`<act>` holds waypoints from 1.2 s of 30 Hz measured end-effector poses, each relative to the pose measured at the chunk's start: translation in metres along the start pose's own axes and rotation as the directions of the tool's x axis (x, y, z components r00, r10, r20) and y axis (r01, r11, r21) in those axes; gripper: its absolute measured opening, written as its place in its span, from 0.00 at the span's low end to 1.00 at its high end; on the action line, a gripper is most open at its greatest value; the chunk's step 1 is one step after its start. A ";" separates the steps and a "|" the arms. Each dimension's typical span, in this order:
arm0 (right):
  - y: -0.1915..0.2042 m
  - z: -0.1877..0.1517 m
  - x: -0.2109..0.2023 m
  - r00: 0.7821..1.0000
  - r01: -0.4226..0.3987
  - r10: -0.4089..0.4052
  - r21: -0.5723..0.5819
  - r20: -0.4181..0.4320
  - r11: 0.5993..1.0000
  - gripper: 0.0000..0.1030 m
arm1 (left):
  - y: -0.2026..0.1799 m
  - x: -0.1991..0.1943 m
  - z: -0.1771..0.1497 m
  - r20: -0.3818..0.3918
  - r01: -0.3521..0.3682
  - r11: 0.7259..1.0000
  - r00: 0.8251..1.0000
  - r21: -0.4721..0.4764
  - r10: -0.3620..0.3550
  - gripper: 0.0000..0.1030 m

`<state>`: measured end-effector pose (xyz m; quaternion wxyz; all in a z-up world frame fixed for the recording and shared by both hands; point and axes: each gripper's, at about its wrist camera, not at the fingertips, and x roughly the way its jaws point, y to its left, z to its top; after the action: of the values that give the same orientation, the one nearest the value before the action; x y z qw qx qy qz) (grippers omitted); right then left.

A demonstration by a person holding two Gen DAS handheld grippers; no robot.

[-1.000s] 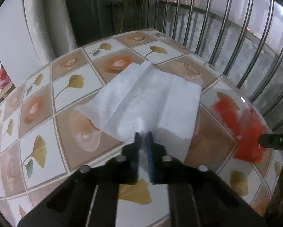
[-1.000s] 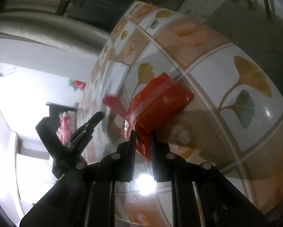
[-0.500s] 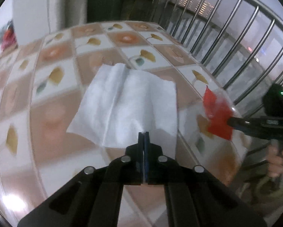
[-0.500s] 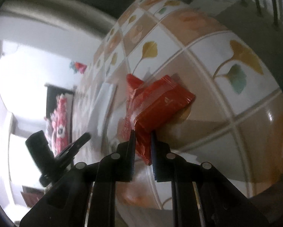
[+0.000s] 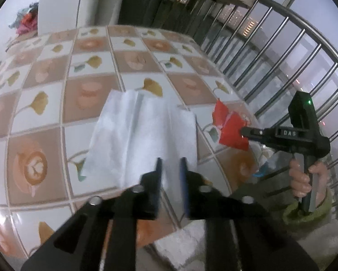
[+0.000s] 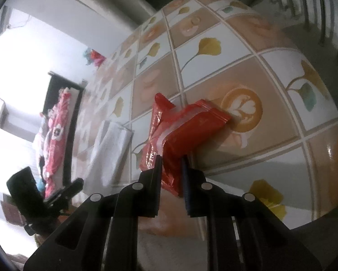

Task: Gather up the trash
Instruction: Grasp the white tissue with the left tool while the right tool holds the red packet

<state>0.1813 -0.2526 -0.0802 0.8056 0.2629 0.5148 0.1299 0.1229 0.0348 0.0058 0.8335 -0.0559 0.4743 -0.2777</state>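
On the tiled table (image 5: 44, 85), a white tissue (image 5: 144, 135) lies spread flat near the edge closest to the left gripper (image 5: 170, 164). That gripper's jaws are opening: the two fingers stand apart with the tissue's near edge in the gap, and the pads no longer press on it. Right of the tissue, by the table's rim and just in front of the metal railing (image 5: 270, 52), a red wrapper (image 5: 231, 128) is lifted at one end by the right gripper (image 5: 244, 133), which a hand (image 5: 301, 178) in a green sleeve (image 5: 304, 212) holds by its black handle.

From the right wrist view, the wrapper (image 6: 180, 135) sits between the right gripper's (image 6: 171, 161) fingers, its far end over a coffee-cup tile, its near end in the gap. These jaws are opening too, though the wrapper fills the gap and both pads touch it. Left of the wrapper here lies the tissue (image 6: 110, 151), and beyond it the left gripper (image 6: 76, 184) shows as a dark shape.
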 end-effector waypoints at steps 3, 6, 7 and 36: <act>0.003 -0.001 -0.001 0.999 0.037 -0.037 -0.013 0.012 0.999 0.25 | -0.004 0.003 0.006 0.021 -0.047 0.998 0.999 0.041 0.046 0.35; 0.007 -0.001 0.002 0.998 0.055 -0.055 -0.013 0.022 0.998 0.31 | -0.009 0.010 0.010 0.040 -0.113 0.989 0.993 0.094 0.110 0.44; 0.008 0.000 0.003 0.998 0.061 -0.061 -0.013 0.025 0.998 0.33 | -0.008 0.012 0.010 0.043 -0.129 0.986 0.991 0.103 0.126 0.47; -0.009 -0.009 -0.012 0.997 0.042 -0.044 0.030 0.062 0.999 0.30 | 0.002 0.046 0.013 0.028 -0.245 0.960 0.970 0.139 0.243 0.09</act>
<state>0.1677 -0.2636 -0.0790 0.8201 0.2673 0.4967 0.0969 0.1531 0.0106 -0.0231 0.8658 0.0605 0.4523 -0.2054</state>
